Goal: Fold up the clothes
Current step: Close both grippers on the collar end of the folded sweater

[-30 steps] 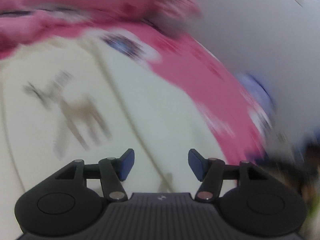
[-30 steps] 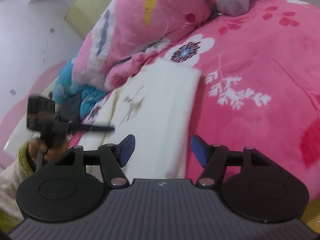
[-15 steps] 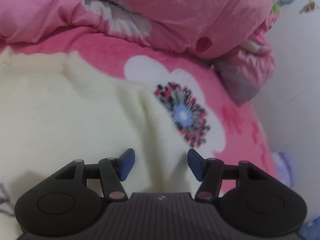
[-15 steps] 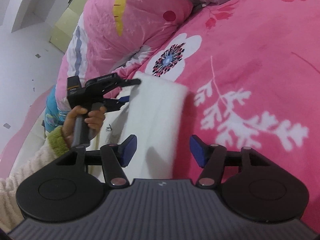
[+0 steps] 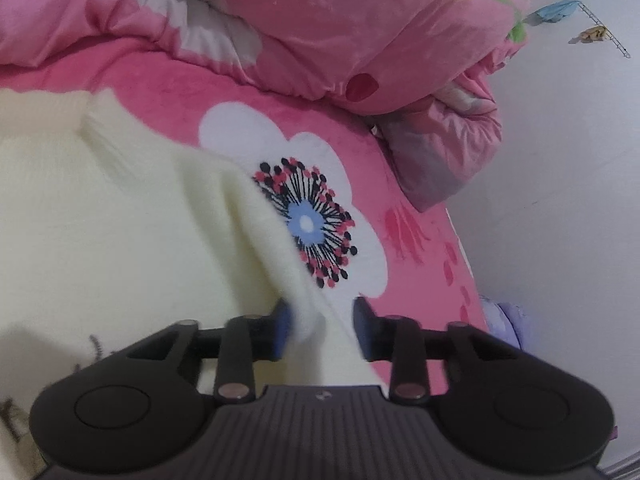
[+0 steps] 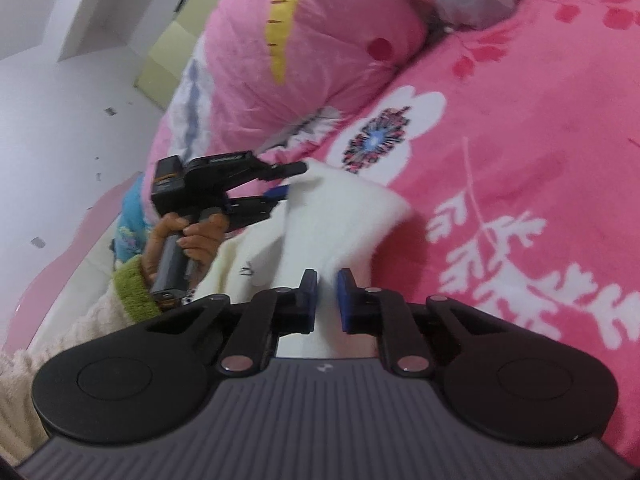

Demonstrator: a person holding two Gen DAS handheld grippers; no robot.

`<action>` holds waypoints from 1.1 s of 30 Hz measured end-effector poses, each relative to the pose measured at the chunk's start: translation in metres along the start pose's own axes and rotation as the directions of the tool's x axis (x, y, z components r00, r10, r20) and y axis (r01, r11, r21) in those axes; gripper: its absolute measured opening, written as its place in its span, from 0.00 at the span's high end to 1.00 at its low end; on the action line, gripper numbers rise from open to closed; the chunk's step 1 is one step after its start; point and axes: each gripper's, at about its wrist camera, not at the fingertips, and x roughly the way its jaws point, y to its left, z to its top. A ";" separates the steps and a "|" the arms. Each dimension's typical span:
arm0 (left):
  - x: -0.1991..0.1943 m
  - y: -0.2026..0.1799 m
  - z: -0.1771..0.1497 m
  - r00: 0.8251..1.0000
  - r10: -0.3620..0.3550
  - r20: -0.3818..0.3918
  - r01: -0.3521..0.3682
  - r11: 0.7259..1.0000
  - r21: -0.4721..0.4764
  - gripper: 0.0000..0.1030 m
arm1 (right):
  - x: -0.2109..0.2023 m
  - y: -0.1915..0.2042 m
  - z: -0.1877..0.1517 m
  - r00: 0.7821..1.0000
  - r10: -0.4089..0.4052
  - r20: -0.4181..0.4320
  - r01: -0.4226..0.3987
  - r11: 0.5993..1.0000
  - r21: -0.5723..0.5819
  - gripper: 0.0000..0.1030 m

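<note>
On pink bedspread (image 6: pixel 520 128): cream garment (image 5: pixel 120 240); right claw (image 6: pixel 327 300) clamped on its edge, left claw (image 5: pixel 322 330) apart around fold.

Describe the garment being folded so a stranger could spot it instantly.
Start at the pink floral bedspread, below the heaped pink quilt. Beside the big white printed flower lies a cream knitted garment. It is the only pale, plain fabric among all the pink.
</note>
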 end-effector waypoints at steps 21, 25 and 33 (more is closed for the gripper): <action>-0.026 0.072 -0.025 0.964 -0.189 0.190 0.213 0.970 -0.120 0.93 | 0.021 0.010 -0.008 0.996 0.074 -0.059 -0.075 0.997 -0.022 0.90; -0.017 0.081 -0.027 0.983 -0.105 0.148 0.130 0.976 -0.173 0.93 | 0.028 0.016 -0.013 0.994 0.063 -0.089 -0.067 0.997 -0.041 0.89; -0.030 0.082 -0.030 0.989 -0.077 0.128 0.100 0.979 -0.180 0.77 | 0.022 0.028 -0.015 0.994 0.065 -0.094 -0.074 0.992 -0.099 0.67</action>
